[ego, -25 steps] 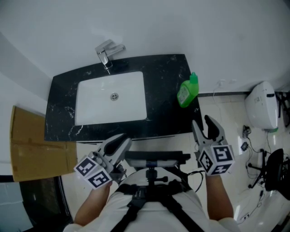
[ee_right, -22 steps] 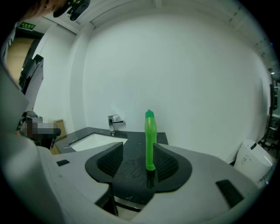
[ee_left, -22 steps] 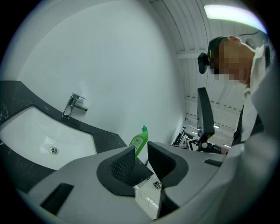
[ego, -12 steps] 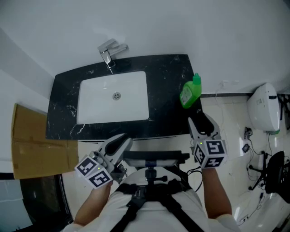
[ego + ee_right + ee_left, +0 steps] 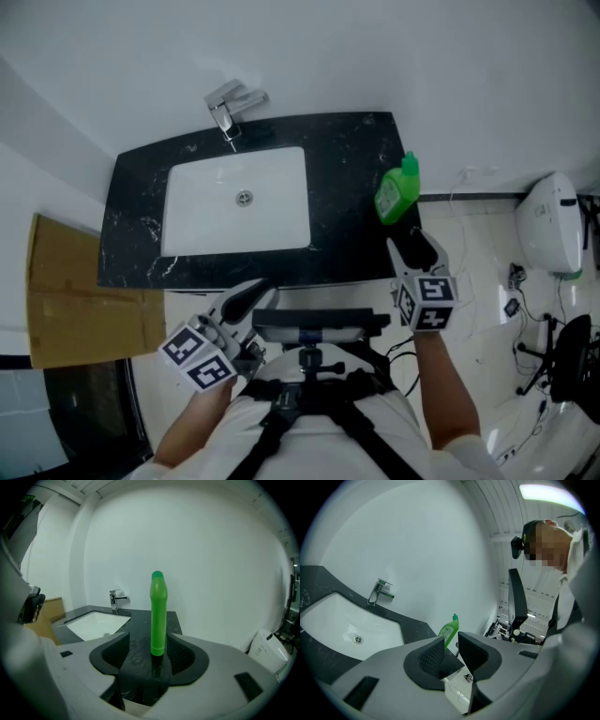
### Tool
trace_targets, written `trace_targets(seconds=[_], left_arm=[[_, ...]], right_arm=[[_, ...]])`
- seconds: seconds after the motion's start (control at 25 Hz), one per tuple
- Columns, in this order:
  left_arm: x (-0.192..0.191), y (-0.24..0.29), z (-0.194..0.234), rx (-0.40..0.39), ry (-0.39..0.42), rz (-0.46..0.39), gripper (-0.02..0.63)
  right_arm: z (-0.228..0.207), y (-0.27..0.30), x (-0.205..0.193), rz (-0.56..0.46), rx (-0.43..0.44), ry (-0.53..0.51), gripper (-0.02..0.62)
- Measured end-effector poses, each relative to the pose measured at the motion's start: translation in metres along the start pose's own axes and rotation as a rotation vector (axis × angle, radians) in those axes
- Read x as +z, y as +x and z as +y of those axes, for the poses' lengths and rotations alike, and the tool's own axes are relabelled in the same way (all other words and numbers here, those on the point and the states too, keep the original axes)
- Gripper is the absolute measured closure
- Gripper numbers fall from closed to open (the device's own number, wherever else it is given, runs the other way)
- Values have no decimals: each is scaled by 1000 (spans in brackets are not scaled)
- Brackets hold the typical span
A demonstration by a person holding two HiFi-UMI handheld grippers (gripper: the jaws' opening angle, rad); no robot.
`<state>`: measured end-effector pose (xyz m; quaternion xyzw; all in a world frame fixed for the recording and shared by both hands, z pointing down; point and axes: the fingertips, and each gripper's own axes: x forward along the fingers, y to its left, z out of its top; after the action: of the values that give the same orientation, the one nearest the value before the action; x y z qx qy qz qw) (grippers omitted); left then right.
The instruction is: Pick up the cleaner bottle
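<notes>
1. Upright on the right end of the black counter (image 5: 342, 169), beside the white sink (image 5: 202, 220): the green cleaner bottle (image 5: 397, 190), untouched.
2. Lower and nearer the bottle than a second ago: the right gripper (image 5: 417, 251), jaws apart, with the bottle centred just ahead of the gap and not yet between the pads.
3. Unmoved in front of the counter: the left gripper (image 5: 246, 298), jaws apart and empty.
4. Approach looks lined up. Probably left to do: ease forward around the body, close, lift.
</notes>
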<state>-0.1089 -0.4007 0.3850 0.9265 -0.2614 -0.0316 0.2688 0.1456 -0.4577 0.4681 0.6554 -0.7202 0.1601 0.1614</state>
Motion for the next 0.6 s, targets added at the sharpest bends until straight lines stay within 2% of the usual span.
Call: trace_targets(seconds=[0.6], left_arm=[[1, -2, 2, 31, 5, 1, 514]], right_arm=[[-6, 23, 4, -17, 5, -3, 345]])
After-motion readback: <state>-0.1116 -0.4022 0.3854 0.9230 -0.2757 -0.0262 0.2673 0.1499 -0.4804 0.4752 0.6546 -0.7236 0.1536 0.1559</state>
